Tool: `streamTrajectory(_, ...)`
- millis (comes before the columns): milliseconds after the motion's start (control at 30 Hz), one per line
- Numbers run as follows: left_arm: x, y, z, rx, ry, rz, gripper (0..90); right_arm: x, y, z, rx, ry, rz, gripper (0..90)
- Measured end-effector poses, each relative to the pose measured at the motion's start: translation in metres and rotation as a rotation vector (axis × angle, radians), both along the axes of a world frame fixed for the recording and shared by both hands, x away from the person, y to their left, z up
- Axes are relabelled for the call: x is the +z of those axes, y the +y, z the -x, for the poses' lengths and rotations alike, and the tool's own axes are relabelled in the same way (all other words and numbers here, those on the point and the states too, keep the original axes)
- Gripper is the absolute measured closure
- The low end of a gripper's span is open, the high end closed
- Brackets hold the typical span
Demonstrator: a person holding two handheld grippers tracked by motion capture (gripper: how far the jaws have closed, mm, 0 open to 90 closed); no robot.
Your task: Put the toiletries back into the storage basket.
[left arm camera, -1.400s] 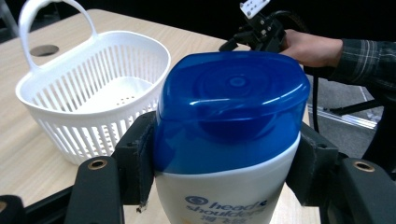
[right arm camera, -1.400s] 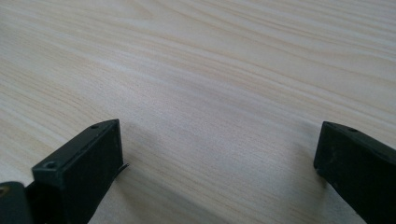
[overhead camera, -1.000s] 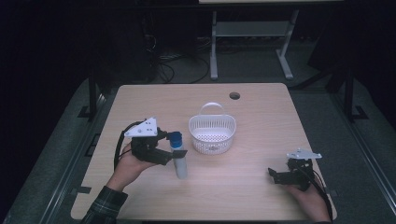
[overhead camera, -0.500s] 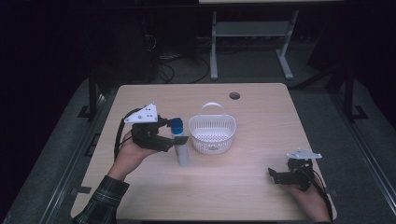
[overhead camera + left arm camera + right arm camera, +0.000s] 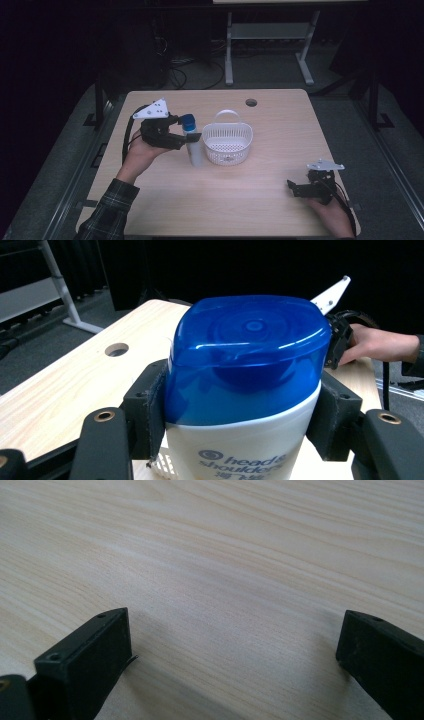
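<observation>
"Two grippers are at the table. What does the left gripper (image 5: 187,141) hold?"

"It holds a shampoo bottle (image 5: 192,145). The bottle is white with a blue cap (image 5: 248,352). The jaws press on both sides of it, just under the cap."

"Where is the bottle in the high view?"

"It is left of the middle of the frame. It stands up straight, just beside the white basket (image 5: 228,144), on the basket's left side. Whether its bottom touches the table (image 5: 280,125) or not is hard to tell."

"And what shows up close, in the left gripper view?"

"The blue cap sits in the middle of the frame. A black pad (image 5: 150,415) hugs the bottle on the left, and another one hugs it on the right. A bit of the white basket peeks out at the bottom, under the left pad."

"Where is the right gripper (image 5: 295,189)?"

"It is at the lower right of the high view, low by the table, well apart from the bottle and the basket. A hand (image 5: 330,217) holds it from below."

"Are its jaws shut?"

"No. In the right gripper view they stand wide apart, with bare wood between them."
</observation>
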State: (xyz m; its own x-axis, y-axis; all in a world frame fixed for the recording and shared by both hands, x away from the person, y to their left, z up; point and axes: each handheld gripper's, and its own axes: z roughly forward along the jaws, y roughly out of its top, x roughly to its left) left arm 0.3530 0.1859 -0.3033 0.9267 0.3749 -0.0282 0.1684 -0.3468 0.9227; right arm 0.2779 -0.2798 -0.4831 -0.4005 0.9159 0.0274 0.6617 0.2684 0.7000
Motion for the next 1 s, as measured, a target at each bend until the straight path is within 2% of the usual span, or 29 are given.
streamTrajectory(333, 0.007, -0.003, -0.012, 0.015, -0.005, 0.0, 35.4, 0.0, 0.0, 0.0, 0.001, 0.001, 0.0, 0.8)
streamTrajectory(1000, 0.03, -0.018, -0.032, 0.023, -0.043, 0.006, 35.5, 0.0, 0.0, 0.0, 0.0, 0.002, -0.001, 0.8)
